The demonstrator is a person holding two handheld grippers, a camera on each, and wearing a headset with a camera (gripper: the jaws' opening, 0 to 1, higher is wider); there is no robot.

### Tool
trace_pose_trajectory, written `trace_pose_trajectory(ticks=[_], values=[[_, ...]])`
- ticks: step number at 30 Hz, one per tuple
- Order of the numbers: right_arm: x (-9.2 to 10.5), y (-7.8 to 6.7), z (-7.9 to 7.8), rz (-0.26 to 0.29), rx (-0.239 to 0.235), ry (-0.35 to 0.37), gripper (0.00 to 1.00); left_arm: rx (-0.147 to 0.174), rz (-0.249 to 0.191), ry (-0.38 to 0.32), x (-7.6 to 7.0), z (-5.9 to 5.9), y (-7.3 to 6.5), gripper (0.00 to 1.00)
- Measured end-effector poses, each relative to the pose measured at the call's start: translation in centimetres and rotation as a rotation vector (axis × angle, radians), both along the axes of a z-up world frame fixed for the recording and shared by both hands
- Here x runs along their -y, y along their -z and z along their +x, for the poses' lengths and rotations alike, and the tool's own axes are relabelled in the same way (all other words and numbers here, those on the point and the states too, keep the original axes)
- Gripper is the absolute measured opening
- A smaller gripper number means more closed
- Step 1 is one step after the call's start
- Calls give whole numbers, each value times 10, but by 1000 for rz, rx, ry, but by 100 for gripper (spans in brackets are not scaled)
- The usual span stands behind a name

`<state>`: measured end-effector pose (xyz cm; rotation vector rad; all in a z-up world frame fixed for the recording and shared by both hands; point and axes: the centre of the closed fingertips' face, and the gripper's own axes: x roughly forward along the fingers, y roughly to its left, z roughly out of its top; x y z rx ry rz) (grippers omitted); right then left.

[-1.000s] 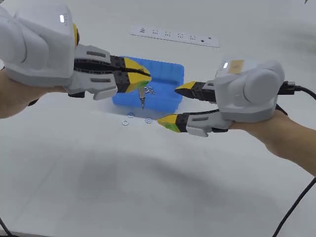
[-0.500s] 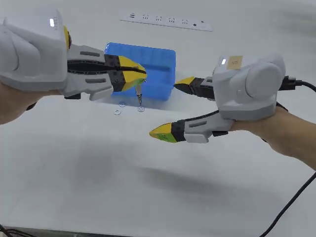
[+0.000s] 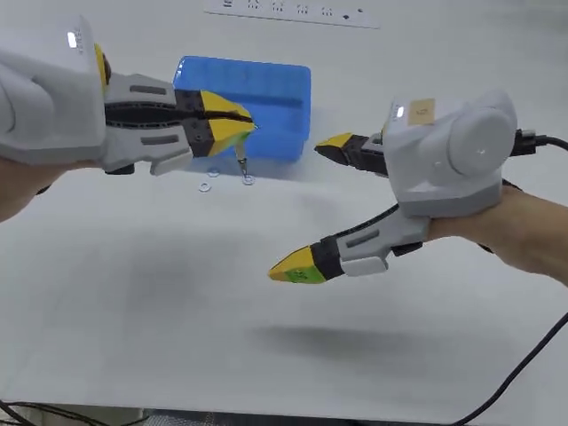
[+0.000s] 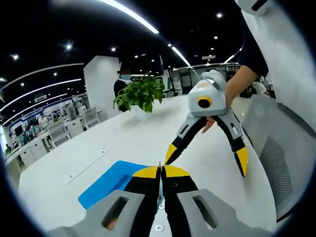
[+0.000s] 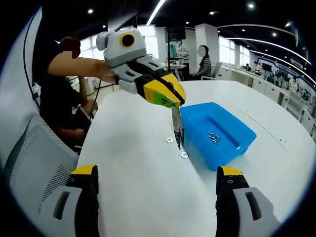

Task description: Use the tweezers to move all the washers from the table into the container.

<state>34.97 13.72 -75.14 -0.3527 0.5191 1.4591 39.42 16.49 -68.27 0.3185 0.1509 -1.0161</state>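
My left gripper [image 3: 245, 125] is shut on a pair of metal tweezers [image 3: 240, 157] that point down at the table just in front of the blue container [image 3: 266, 82]. Two small washers [image 3: 206, 187] lie on the white table beside the tweezers' tips. In the right gripper view the tweezers [image 5: 177, 126] hang between two washers [image 5: 169, 140], and the container [image 5: 232, 140] holds washers [image 5: 213, 136]. My right gripper [image 3: 312, 206] is wide open and holds nothing, to the right of the container. The left gripper view has my shut left gripper [image 4: 162, 171] and the open right gripper [image 4: 206, 157].
A white power strip [image 3: 293, 9] lies along the table's far edge behind the container. A black cable [image 3: 532, 355] trails off the right gripper at lower right. A grey mesh chair [image 5: 29, 163] and a seated person [image 5: 59, 94] are beside the table.
My left gripper carried the tweezers from over the container down to the washers on the table in front of it. The right gripper's jaws spread wider. The head camera shifted.
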Motion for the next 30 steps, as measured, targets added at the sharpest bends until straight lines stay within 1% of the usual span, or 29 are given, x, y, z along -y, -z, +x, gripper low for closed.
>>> trace_pose_trajectory(ticks=[3,4,7,11,12,16,19,23,24,25,26,30], values=[[-1,1,-5,5,-15,-17,100,-9,0,1,0,1,4,5],[0,2,-9,0,-21,-37,100,-7,1,0,0,1,4,5],[1,4,-14,-4,-23,-58,100,-3,-3,14,4,1,2,5],[1,5,-19,21,-57,-47,100,-16,6,25,8,3,7,5],[3,6,-19,21,-59,-47,100,-16,14,24,9,4,9,5],[9,5,-20,22,-65,-52,100,-22,17,20,10,6,13,5],[12,3,-18,43,-87,-32,100,-34,25,22,10,6,17,5],[12,5,-21,42,-95,-42,100,-25,38,15,8,8,18,5],[12,5,-22,40,-95,-50,100,-28,33,14,8,8,17,5],[11,5,-23,41,-97,-54,100,-34,17,13,8,9,16,5],[10,4,-25,45,-103,-57,100,-32,18,12,8,9,16,5],[7,4,-27,51,-109,-59,99,-39,38,22,9,9,20,5]])
